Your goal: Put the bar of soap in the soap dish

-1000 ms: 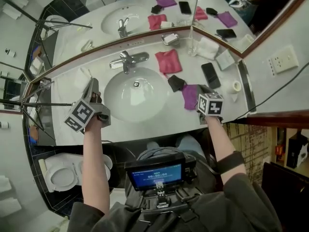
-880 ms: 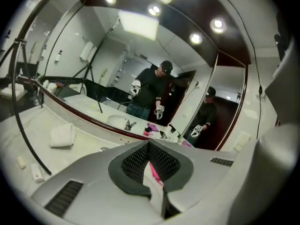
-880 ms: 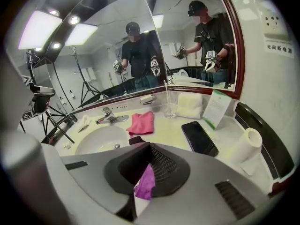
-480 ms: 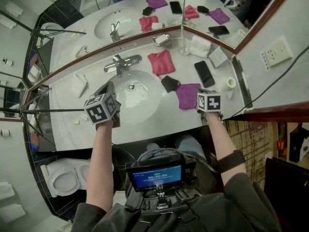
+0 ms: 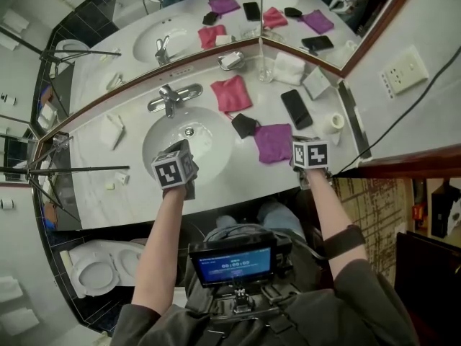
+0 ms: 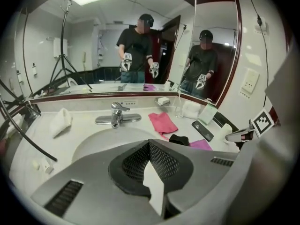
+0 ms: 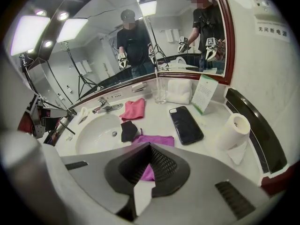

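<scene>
Over the front rim of the sink basin [image 5: 210,140], the left gripper [image 6: 149,143] hangs with jaws pressed together, nothing between them. Same story for the right gripper [image 7: 150,145]: jaws closed and empty, above the near edge of the purple cloth [image 5: 274,143]. Back by the mirror sits one chrome soap dish [image 5: 222,64], and what looks like one white bar of soap [image 6: 162,100] lies in it, well apart from both grippers. Three cloths lie on the counter: the purple one, a pink cloth [image 5: 232,92] and a black cloth [image 5: 245,125]. One phone [image 5: 296,109], one glass [image 5: 266,71], one toilet roll [image 5: 336,121].
</scene>
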Available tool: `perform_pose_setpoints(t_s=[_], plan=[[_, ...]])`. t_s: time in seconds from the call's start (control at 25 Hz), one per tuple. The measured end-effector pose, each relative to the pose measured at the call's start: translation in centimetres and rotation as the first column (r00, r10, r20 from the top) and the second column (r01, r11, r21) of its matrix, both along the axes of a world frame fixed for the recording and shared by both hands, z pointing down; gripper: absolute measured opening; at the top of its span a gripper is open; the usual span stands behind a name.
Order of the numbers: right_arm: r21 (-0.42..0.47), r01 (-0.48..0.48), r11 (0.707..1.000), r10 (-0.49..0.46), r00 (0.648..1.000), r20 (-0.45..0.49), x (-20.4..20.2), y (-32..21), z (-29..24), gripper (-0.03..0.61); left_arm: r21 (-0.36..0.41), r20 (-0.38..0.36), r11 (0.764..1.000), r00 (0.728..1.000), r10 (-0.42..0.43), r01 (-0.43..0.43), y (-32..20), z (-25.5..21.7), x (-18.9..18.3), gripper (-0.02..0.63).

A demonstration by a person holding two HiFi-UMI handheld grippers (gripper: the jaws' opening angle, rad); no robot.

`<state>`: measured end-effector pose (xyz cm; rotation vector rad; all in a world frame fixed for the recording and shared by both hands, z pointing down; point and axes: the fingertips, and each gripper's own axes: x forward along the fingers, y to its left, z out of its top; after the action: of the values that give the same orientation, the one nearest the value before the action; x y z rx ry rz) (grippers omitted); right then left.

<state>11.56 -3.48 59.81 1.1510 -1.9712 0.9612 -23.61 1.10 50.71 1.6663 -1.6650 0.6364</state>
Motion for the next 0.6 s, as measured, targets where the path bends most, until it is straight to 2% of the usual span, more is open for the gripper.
perform_pose_setpoints(t_s=[0.2, 0.36, 0.6], plan=[[-0.014, -0.004, 1.0, 0.004, 1.0, 0.001, 1.0, 0.7, 0.6, 0.02, -0.03, -0.009, 0.999, 1.0, 0.011, -0.011, 1.1, 1.3, 1.6, 0.005], [-0.007, 0.002, 1.0, -0.002, 1.0, 0.012, 1.2, 0.5, 0.7, 0.02, -0.023, -0.042, 0.999, 0.998, 0.038, -0.039, 0.8, 1.3, 3.4, 0.005], [0.046, 0.027, 0.999, -0.03, 0.996, 0.079, 0.8, -0.3, -0.5, 0.021, 0.002, -0.031, 0.998, 0.997, 0.07, -0.07, -0.5, 1.5, 4.9, 0.005]])
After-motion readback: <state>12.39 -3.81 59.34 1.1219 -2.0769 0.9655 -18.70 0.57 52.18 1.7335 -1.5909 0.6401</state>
